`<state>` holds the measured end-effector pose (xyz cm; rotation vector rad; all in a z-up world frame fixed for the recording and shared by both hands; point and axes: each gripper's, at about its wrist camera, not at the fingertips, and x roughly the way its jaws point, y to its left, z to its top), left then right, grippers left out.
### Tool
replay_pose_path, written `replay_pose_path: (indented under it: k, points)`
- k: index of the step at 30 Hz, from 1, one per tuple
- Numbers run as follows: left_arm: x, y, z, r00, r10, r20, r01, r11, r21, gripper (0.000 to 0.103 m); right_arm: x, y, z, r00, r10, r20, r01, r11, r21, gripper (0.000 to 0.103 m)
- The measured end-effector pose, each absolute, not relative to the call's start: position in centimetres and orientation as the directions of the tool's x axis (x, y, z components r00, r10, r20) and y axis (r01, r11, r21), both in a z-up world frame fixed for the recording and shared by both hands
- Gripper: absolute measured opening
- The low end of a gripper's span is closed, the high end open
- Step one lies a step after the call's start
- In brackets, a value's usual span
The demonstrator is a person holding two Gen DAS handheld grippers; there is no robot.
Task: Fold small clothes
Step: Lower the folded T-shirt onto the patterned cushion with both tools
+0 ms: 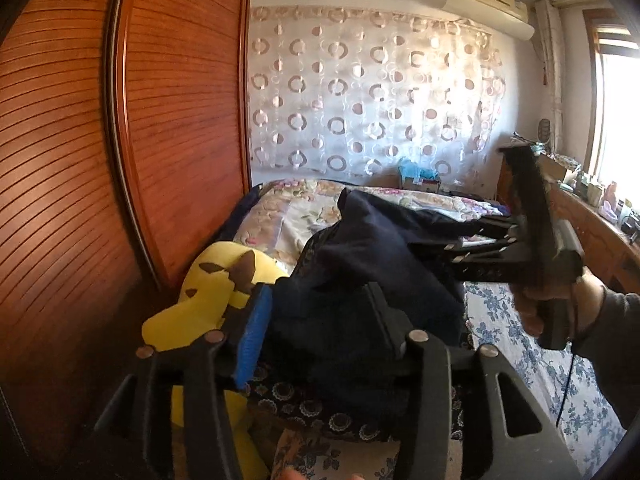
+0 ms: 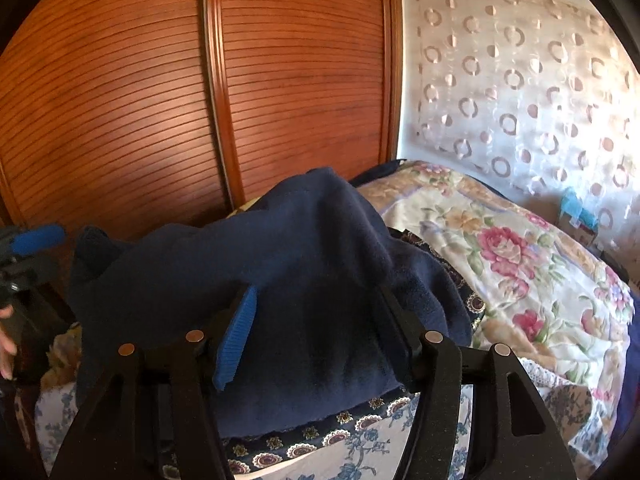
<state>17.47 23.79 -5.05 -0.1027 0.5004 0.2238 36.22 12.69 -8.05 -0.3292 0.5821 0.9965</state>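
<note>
Navy garment [image 2: 280, 280] looks soft, light and floppy (a fleecy knit); both grippers' jaws stand spread around it, best pinched at corners.

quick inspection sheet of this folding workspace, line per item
surface: bed with floral covers
job's things: navy garment bunched, lifted off the bed
clutter: yellow plush toy beside the garment
grippers: left gripper and right gripper both open, garment draped between their fingers
cables: thin black cable hanging under the right hand
surroundings: wooden slatted wardrobe, ring-patterned curtain, air conditioner
</note>
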Motion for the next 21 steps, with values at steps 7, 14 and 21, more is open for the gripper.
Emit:
replay_pose_path:
  k: [7,14,21]
  points:
    - [17.7,24.1,-5.1,0.856,0.177,-0.485,-0.225,0.974,-0.04,0.052,36.7,13.6,-10.9,0.436,0.65,-0.622,-0.85,0.524,-0.049,0.062]
    - [17.6,24.1,-5.3,0.839,0.197,-0.507,-0.247,0.968,-0.033,0.052,36.1,12.6,-10.0,0.449,0.661,-0.601,-0.836,0.549,-0.02,0.062]
    - [17.1,23.4,-5.6,0.817,0.24,-0.525,-0.277,0.961,0.009,0.052,33.2,10.5,-8.2,0.469,0.662,-0.585,-0.82,0.572,-0.01,0.066]
